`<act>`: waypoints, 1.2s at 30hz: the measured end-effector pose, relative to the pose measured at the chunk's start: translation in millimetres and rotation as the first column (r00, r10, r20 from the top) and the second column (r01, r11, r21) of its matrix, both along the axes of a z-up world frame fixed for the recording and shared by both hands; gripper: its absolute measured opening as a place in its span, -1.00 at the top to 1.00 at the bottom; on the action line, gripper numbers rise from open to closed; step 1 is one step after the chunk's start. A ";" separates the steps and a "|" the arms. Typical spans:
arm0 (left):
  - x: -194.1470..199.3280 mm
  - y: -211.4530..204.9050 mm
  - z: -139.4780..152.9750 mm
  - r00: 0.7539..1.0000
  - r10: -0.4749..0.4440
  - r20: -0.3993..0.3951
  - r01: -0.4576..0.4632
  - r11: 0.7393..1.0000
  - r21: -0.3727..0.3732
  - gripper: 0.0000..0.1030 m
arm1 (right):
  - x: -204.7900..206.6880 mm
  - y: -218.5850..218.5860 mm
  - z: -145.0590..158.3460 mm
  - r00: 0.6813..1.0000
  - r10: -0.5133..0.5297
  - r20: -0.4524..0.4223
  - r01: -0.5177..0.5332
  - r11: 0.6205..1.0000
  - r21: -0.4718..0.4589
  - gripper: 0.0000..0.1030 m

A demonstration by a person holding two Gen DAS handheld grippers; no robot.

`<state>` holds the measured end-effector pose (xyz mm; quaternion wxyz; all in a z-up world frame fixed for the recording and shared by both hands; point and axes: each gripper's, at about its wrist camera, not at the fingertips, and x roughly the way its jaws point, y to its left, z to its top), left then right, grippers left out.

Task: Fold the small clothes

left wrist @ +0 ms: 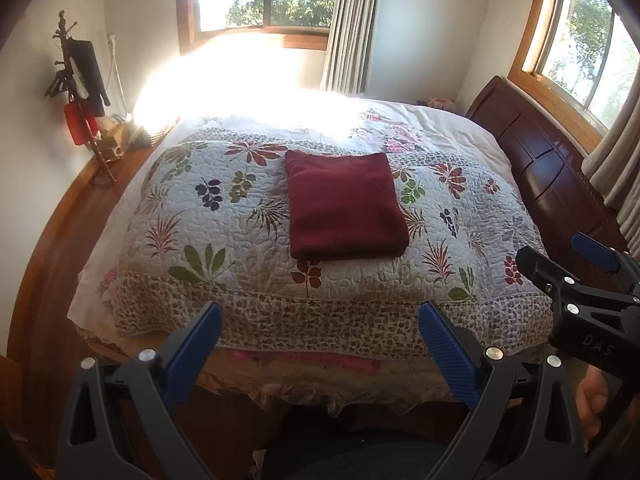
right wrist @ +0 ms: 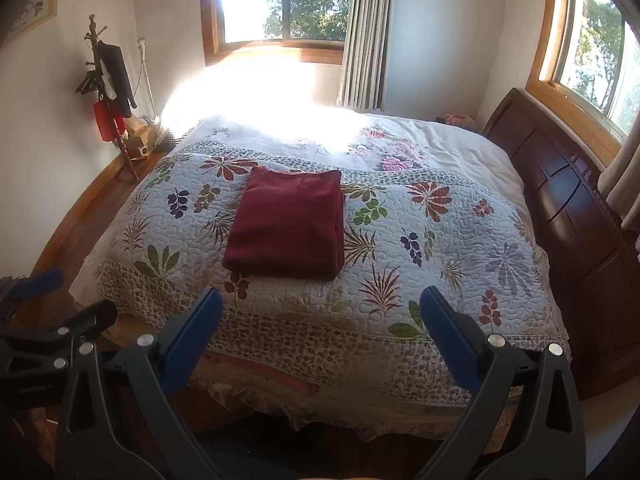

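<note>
A dark red garment lies folded into a neat rectangle on the floral quilt near the middle of the bed. My left gripper is open, held back over the bed's near edge with nothing between its blue pads. In the right wrist view my right gripper is also open and empty, a little short of the garment's near edge. The right gripper shows at the right of the left wrist view, and the left gripper shows at the left edge of the right wrist view.
A dark wooden headboard runs along the bed's right side under a window. A coat stand with hanging items stands by the left wall. Strong sunlight washes out the bed's far part. A hand holds the right tool.
</note>
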<state>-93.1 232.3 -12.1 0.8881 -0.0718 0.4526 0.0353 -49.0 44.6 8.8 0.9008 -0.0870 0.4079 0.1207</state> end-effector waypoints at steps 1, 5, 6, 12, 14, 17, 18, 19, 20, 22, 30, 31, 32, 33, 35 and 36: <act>0.2 0.2 -0.4 1.000 0.000 -0.001 0.000 1.000 -0.001 -0.91 | -0.4 0.8 -0.2 1.000 0.002 0.000 -0.002 1.000 0.001 -0.91; 0.2 0.3 -0.4 1.000 0.000 0.000 0.000 1.000 0.000 -0.91 | 0.6 2.3 -0.6 1.000 0.005 -0.005 -0.005 1.000 0.003 -0.91; 0.2 0.2 -0.3 1.000 0.001 0.000 -0.001 1.000 0.000 -0.91 | 0.9 2.6 -0.4 1.000 0.005 -0.005 -0.005 1.000 0.004 -0.91; 3.2 3.3 -1.2 1.000 0.002 0.002 -0.002 1.000 -0.003 -0.91 | 2.8 3.2 1.9 1.000 0.001 -0.002 -0.001 1.000 0.007 -0.91; 4.7 4.7 -0.7 1.000 0.004 0.006 -0.004 1.000 -0.002 -0.91 | 4.9 3.6 2.6 1.000 -0.002 -0.002 0.002 1.000 0.009 -0.91; 7.3 6.1 -0.2 1.000 0.007 0.008 -0.007 1.000 -0.007 -0.91 | 7.5 4.9 2.8 1.000 -0.002 -0.003 0.002 1.000 0.005 -0.91; 8.4 6.3 -0.4 1.000 0.006 0.006 -0.006 1.000 -0.008 -0.91 | 7.5 4.7 3.0 1.000 -0.002 -0.002 0.002 1.000 0.004 -0.91; 9.1 5.8 -0.9 1.000 0.005 0.004 -0.005 1.000 -0.008 -0.91 | 7.9 4.8 3.2 1.000 -0.003 -0.002 0.003 1.000 0.004 -0.91; 10.0 5.3 -1.3 1.000 0.002 0.001 -0.002 1.000 -0.009 -0.91 | 8.5 4.5 3.0 1.000 -0.003 -0.003 0.003 1.000 0.004 -0.91; 11.9 4.6 -1.3 1.000 -0.003 -0.002 0.003 1.000 -0.007 -0.91 | 9.4 3.6 2.8 1.000 -0.008 -0.007 0.008 1.000 0.007 -0.91; 15.3 -0.9 0.8 1.000 -0.018 -0.006 0.018 1.000 -0.002 -0.91 | 12.6 0.1 -0.7 1.000 -0.017 -0.019 0.017 1.000 0.008 -0.91; 15.3 -1.6 0.8 1.000 -0.020 -0.007 0.020 1.000 -0.001 -0.91 | 12.1 0.6 -1.0 1.000 -0.017 -0.019 0.017 1.000 0.008 -0.91; 15.4 -2.0 0.8 1.000 -0.021 -0.007 0.021 1.000 -0.001 -0.91 | 12.2 0.7 -1.0 1.000 -0.016 -0.019 0.016 1.000 0.008 -0.91; 15.4 -2.0 0.9 1.000 -0.020 -0.006 0.020 1.000 -0.002 -0.91 | 12.1 0.7 -1.0 1.000 -0.016 -0.019 0.017 1.000 0.008 -0.91; 15.3 -2.5 1.5 1.000 -0.017 -0.003 0.017 1.000 -0.002 -0.91 | 12.1 0.8 -1.0 1.000 -0.017 -0.018 0.017 1.000 0.007 -0.91; 15.7 -2.8 1.9 1.000 -0.015 -0.002 0.015 1.000 -0.003 -0.91 | 12.0 1.0 -1.2 1.000 -0.017 -0.018 0.017 1.000 0.006 -0.91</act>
